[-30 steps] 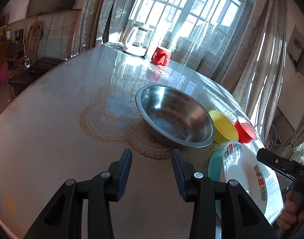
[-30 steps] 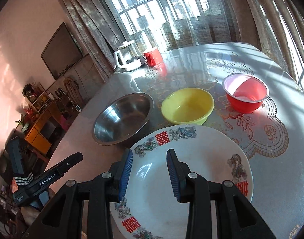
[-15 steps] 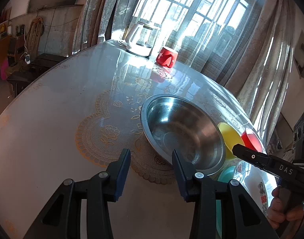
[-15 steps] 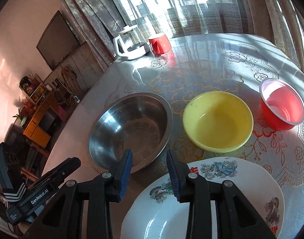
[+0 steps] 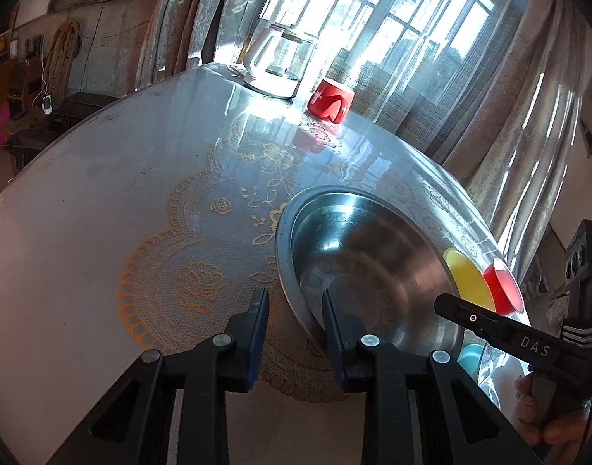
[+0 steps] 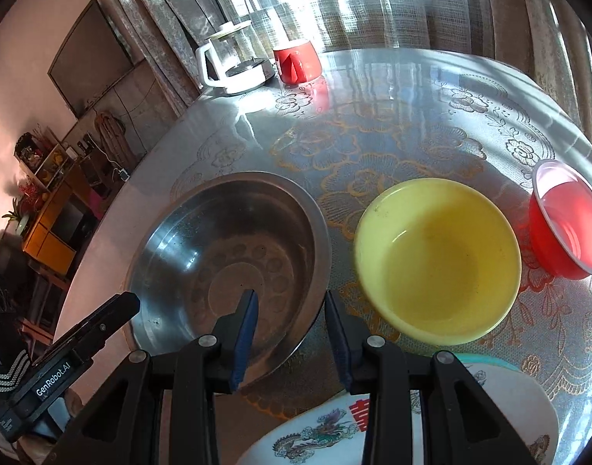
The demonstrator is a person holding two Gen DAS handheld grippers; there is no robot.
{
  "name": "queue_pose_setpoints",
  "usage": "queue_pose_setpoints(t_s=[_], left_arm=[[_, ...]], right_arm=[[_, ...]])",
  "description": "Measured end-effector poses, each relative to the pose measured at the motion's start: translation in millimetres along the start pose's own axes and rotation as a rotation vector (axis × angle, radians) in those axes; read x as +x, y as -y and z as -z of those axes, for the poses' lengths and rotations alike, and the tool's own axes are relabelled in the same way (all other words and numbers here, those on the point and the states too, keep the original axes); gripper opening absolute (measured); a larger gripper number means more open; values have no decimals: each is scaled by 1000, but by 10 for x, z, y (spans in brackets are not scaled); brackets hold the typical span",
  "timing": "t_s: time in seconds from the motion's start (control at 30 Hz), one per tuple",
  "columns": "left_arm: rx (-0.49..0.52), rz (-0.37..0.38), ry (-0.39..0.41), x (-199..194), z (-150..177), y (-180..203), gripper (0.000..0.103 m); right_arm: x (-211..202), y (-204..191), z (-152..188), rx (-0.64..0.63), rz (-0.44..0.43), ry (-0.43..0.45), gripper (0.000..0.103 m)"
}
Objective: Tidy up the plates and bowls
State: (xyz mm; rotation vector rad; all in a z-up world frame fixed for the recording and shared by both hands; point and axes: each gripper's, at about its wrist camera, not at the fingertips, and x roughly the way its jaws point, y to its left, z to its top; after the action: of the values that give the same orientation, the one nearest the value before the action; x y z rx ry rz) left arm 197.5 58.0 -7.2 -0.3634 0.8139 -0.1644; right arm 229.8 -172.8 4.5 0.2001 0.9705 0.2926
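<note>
Both grippers, left (image 5: 294, 321) and right (image 6: 290, 323), fingers wide and empty, are straddling the steel bowl's (image 6: 234, 255) rim, seemingly needing only to close and lift.

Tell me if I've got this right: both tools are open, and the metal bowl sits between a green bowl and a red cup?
Nearly. The right wrist view shows the bowl beside the metal bowl is yellow, not green. Both the left tool and right tool are open.

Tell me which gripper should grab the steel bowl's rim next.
Left. The left gripper is open with the steel bowl rim's near edge between its fingers; the right gripper also straddles the rim.
</note>
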Motion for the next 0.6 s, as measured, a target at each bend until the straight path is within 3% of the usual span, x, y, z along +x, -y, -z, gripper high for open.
queue_pose_setpoints(t_s=[0.07, 0.23, 0.6], left_arm=[[12, 14, 7, -5, 8, 21, 20], [28, -4, 18, -59, 57, 6, 21], [6, -35, 18, -361, 294, -129, 24]], right_arm=[[50, -34, -4, -20, 19, -7, 36], [92, -150, 19, -94, 66, 4, 36], [3, -315, 151, -126, -9, 2, 34]])
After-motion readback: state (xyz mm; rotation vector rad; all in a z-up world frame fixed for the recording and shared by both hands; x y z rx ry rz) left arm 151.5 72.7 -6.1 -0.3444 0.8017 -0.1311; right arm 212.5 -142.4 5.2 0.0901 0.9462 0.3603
